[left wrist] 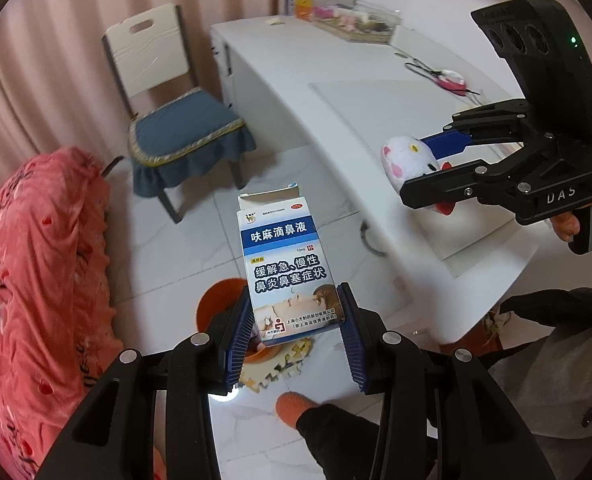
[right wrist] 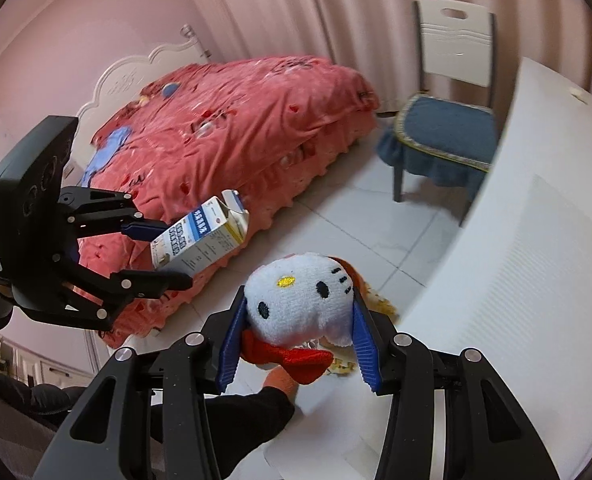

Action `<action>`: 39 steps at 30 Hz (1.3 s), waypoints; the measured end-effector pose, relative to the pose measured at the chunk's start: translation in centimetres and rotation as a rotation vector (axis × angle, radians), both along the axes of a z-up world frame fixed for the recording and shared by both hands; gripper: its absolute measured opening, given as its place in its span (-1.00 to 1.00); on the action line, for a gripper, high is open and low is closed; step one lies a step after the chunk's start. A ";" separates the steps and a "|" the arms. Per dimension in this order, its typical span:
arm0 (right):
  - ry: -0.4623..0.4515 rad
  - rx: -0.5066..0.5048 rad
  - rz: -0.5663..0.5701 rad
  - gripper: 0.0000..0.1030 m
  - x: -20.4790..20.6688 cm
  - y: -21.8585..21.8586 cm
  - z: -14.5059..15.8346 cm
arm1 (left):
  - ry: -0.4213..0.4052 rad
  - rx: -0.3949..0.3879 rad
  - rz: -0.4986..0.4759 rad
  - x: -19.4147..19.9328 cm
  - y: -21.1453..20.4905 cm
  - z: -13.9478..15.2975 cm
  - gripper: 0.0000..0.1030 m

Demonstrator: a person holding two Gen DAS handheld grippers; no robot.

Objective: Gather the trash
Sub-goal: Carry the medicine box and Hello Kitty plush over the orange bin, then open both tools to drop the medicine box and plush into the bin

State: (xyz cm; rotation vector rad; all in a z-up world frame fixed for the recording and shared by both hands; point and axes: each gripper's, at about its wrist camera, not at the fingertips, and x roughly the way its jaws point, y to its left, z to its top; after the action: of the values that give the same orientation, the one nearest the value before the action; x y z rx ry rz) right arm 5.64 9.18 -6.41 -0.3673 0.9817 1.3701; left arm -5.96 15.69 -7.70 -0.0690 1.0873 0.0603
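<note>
My left gripper (left wrist: 296,320) is shut on a blue and white medicine box (left wrist: 285,268) with its top flap open, held above an orange bin (left wrist: 219,300) on the floor. From the right wrist view the same box (right wrist: 203,236) sits between the left gripper's (right wrist: 167,252) jaws in front of the bed. My right gripper (right wrist: 300,328) is shut on a white cat plush (right wrist: 300,300) with a red bow. In the left wrist view that plush (left wrist: 410,164) hangs in the right gripper (left wrist: 424,164) over the desk's edge.
A white desk (left wrist: 336,92) runs along the right, with scissors (left wrist: 440,76) and a clear box of small items (left wrist: 352,20) on it. A chair with a blue cushion (left wrist: 183,128) stands by the curtain. A bed with a red cover (right wrist: 235,128) fills the left. A foam puzzle mat (left wrist: 279,364) lies by the bin.
</note>
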 end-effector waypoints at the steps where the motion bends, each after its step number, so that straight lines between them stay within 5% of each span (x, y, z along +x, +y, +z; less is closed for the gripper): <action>1: 0.003 -0.005 0.011 -0.07 -0.2 1.0 -0.3 | 0.006 -0.001 0.007 -0.1 0.7 -0.3 -0.16; 21: 0.061 -0.159 0.071 -0.06 -1.1 16.7 -12.8 | 0.122 -0.096 0.044 0.4 11.8 -11.8 -0.16; 39: 0.106 -0.250 0.050 0.01 0.5 21.5 -21.8 | 0.206 -0.179 0.031 2.2 14.9 -18.9 -0.15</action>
State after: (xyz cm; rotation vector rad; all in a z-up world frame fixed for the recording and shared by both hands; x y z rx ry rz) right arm 6.16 30.67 -28.18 -0.5134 1.2435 1.3255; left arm -3.81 30.55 -26.65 -0.2453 1.2955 -0.0027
